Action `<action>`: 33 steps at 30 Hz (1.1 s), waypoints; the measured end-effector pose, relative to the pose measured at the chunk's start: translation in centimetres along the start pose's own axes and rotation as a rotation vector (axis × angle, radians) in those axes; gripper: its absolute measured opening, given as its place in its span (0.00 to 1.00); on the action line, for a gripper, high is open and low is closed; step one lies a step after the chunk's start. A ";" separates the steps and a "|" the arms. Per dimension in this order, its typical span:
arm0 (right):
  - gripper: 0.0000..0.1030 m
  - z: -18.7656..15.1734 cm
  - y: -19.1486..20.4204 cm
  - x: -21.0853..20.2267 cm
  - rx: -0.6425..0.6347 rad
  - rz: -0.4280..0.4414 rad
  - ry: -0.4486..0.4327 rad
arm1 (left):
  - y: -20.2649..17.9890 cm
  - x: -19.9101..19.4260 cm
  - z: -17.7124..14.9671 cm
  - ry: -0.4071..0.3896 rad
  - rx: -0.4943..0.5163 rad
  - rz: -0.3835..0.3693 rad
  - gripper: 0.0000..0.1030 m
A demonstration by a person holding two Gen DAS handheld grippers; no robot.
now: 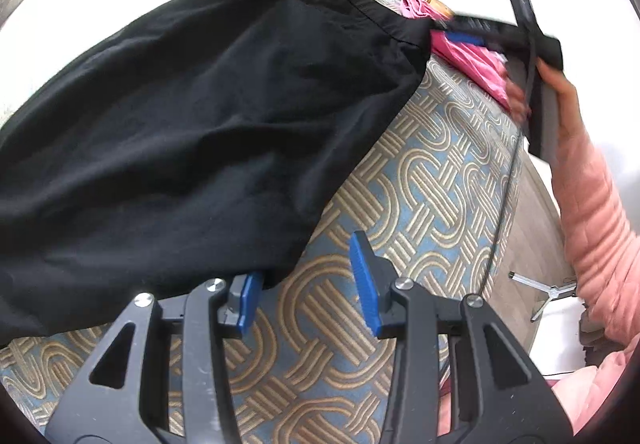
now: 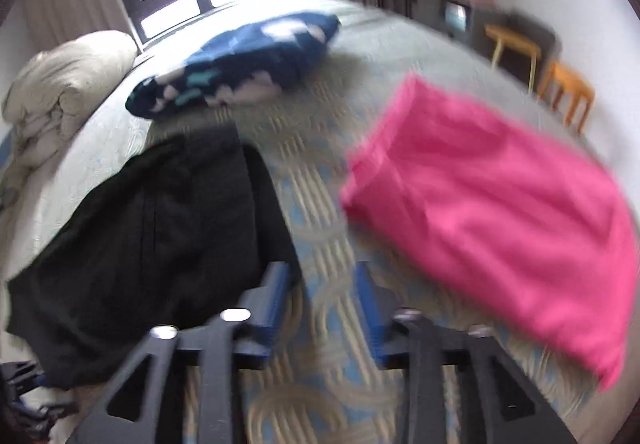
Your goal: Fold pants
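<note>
Black pants (image 1: 192,116) lie spread on the patterned bedcover (image 1: 440,164); they also show in the right wrist view (image 2: 152,244), at the left. My left gripper (image 1: 308,284) is open, its left fingertip at the pants' near edge, nothing between the pads. My right gripper (image 2: 320,300) is open over bare bedcover (image 2: 320,384), just right of the pants' edge. In the left wrist view the right gripper's body (image 1: 532,44) shows at the far right, held in a hand with a pink sleeve. The right wrist view is motion-blurred.
A folded pink garment (image 2: 492,228) lies on the bed to the right; it also shows in the left wrist view (image 1: 472,60). A blue patterned blanket (image 2: 240,64) lies farther back, a cream duvet (image 2: 60,84) at the left. Wooden stools (image 2: 568,92) and a cabinet stand beyond the bed.
</note>
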State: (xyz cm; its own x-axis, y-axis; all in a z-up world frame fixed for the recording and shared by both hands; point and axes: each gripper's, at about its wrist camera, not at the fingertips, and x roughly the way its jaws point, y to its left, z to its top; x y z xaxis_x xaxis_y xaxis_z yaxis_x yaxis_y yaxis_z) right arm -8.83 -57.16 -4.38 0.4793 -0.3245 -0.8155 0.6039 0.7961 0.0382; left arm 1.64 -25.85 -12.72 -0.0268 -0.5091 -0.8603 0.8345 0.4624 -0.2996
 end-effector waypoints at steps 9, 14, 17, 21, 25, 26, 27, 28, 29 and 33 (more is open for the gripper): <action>0.72 3.5 1.4 0.6 0.036 0.193 -0.015 | -0.4 0.9 0.2 0.023 -0.018 0.017 0.41; 0.07 1.2 4.6 5.4 -0.088 0.177 0.211 | -0.8 1.3 0.5 0.015 -0.005 0.028 0.42; 0.06 0.8 4.0 3.7 -0.041 0.100 0.161 | -1.4 1.5 0.2 0.020 0.013 0.018 0.42; 0.15 0.7 1.5 4.5 0.045 0.122 0.231 | -1.7 2.1 0.0 0.023 0.025 0.024 0.41; 0.49 2.1 0.4 2.6 0.067 0.056 0.129 | -1.3 1.9 -0.1 0.025 -0.004 0.001 0.41; 0.52 2.7 0.5 1.7 0.055 0.043 0.078 | -1.3 1.9 -0.1 0.026 -0.006 -0.002 0.41; 0.56 3.5 0.9 1.1 0.045 0.049 0.033 | -1.3 2.0 0.0 0.030 -0.004 -0.001 0.41; 0.61 4.2 1.4 0.7 0.035 0.074 0.003 | -1.3 2.1 0.0 0.035 -0.005 0.002 0.41; 0.66 5.3 2.3 0.8 0.014 0.119 -0.013 | -1.3 2.2 0.1 0.037 -0.006 0.005 0.41; 0.75 8.7 6.1 5.9 -0.066 0.144 0.084 | -1.6 2.6 0.2 0.040 -0.019 0.017 0.41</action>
State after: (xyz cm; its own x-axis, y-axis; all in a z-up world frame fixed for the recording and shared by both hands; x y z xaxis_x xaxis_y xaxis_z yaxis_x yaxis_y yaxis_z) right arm 3.29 -58.67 -3.94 0.5010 -0.1633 -0.8499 0.4886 0.8639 0.1220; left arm 0.36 -28.12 -14.42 -0.0347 -0.4716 -0.8812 0.8245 0.4848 -0.2919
